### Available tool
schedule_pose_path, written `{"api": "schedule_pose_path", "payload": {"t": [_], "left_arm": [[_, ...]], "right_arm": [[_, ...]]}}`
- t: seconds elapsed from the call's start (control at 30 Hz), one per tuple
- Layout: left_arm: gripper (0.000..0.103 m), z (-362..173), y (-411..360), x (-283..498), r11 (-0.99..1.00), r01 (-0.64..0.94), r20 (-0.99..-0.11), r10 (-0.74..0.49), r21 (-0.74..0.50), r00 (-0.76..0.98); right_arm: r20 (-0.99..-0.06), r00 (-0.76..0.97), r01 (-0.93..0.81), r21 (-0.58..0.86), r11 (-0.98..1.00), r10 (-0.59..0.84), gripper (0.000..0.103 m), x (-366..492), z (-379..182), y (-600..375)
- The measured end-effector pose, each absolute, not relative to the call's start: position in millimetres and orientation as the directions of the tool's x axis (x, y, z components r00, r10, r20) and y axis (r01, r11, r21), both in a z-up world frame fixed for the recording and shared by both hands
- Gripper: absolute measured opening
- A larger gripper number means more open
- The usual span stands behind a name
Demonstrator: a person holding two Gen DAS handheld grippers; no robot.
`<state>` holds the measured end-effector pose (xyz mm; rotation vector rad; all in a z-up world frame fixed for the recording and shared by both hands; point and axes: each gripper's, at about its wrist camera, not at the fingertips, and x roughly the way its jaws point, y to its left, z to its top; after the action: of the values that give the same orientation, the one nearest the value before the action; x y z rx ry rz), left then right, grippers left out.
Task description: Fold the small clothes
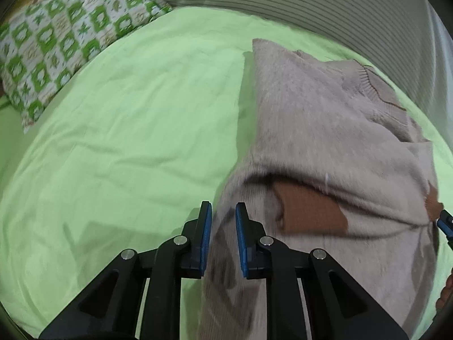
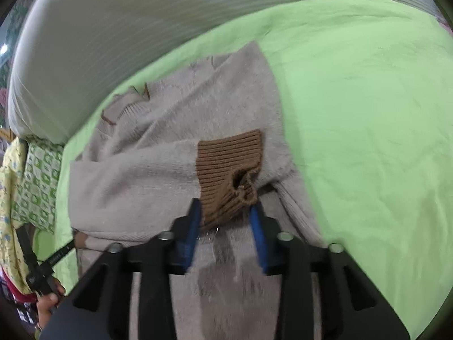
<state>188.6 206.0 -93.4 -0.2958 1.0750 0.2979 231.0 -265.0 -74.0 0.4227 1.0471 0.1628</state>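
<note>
A checked green-and-white patterned pillow lay at the far left of a wrinkled lime-green bedsheet, with a grey ribbed headboard or cover behind, as a person worked two hand-held tongs over a small beige fuzzy knit sweater spread on the right half of the bed. The left gripper, its blue-padded jaws parted by a narrow gap, stood over the sweater's near left edge; the knit showed between the pads, which did not appear to press on it. Further right, a sleeve lay folded across the body, ending in a brown ribbed cuff. The right gripper straddled that cuff with jaws loosened, the pads standing beside the rib rather than pinching it, so the cuff looked released. At the edge of the right wrist view a person's hand could be seen on the other tool's handle. The sweater appeared light, soft and floppy, likely to sag and slip when lifted by one point; the firmer ribbed cuffs, hem and collar seemed the surest places to grasp, ideally two at once.
</note>
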Motion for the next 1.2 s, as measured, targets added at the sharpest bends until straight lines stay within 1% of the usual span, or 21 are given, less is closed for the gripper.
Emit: {"api": "schedule_pose_path", "payload": {"t": [0.13,0.27,0.3,0.43,0.57,0.73,0.97,1.2], "left_arm": [[0.017,-88.4,202.6,157.2,0.92,-0.369,-0.894,0.054,-0.128,0.444],[0.023,-87.6,199.4,124.2,0.915,-0.367,-0.899,0.011,-0.167,0.437],[0.023,-88.5,197.6,114.0,0.913,-0.362,-0.901,-0.013,-0.187,0.434],[0.023,-89.1,182.7,81.2,0.924,-0.328,-0.907,-0.045,-0.198,0.42],[0.033,-89.7,173.2,45.9,0.915,-0.318,-0.905,-0.101,-0.248,0.414],[0.036,-95.8,168.5,10.6,0.903,-0.322,-0.907,-0.146,-0.285,0.395],[0.046,-111.0,159.8,-32.4,0.881,-0.312,-0.903,-0.236,-0.354,0.359],[0.049,-118.6,146.9,-55.3,0.869,-0.273,-0.888,-0.317,-0.413,0.334]], "right_arm": [[-0.799,0.498,0.074,0.426,0.902,0.337,0.041,207.1,-64.0,-273.6],[-0.8,0.497,0.073,0.426,0.902,0.338,0.041,180.3,-58.0,-280.5],[-0.801,0.494,0.072,0.427,0.901,0.34,0.041,170.2,-57.1,-282.8],[-0.809,0.483,0.064,0.415,0.908,0.336,0.042,139.2,-55.8,-285.8],[-0.814,0.479,0.067,0.407,0.911,0.329,0.042,112.0,-56.9,-289.7],[-0.823,0.472,0.082,0.397,0.914,0.315,0.042,76.9,-60.1,-295.8],[-0.839,0.461,0.109,0.378,0.919,0.29,0.042,32.9,-64.7,-306.1],[-0.85,0.433,0.151,0.396,0.906,0.3,0.042,-6.5,-76.9,-315.6]]}}
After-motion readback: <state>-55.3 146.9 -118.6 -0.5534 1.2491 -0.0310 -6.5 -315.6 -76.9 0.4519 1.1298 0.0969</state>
